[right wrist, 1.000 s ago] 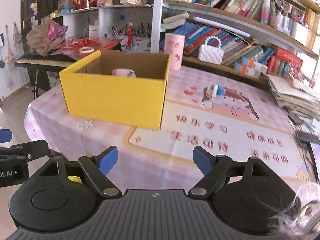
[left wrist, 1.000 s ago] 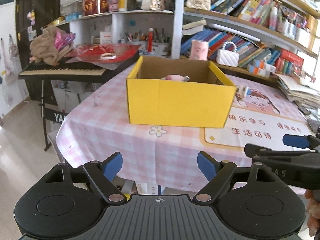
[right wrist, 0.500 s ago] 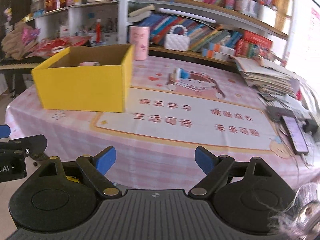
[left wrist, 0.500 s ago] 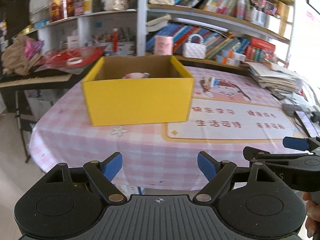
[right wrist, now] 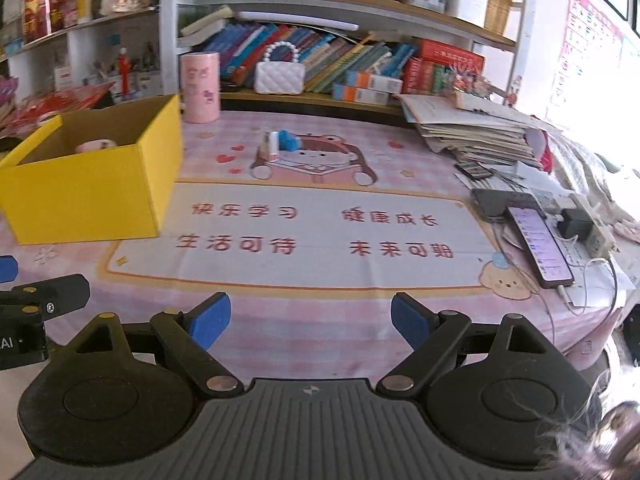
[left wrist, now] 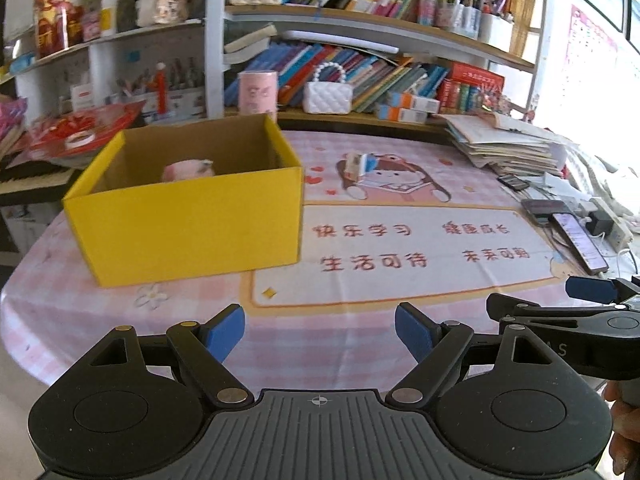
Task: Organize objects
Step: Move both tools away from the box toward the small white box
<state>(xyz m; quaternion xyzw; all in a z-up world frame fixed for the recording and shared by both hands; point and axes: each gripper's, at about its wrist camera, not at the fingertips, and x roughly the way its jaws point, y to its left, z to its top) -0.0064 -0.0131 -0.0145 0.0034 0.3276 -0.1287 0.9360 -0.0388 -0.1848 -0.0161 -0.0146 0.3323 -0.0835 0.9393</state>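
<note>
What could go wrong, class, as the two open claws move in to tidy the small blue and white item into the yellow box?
1. The small item lies far back on the table, so a long reach may knock it over.
2. The phone and its cables lie beside the right claw; a sweep might snag them.
3. The left claw is close to the yellow box, which may slide if bumped.

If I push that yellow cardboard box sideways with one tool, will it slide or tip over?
The yellow cardboard box would probably slide rather than tip: it sits low and wide on the tablecloth. It looks light, with only one small pink item visible inside. Its thin open-topped walls may flex if pushed near the rim.
</note>
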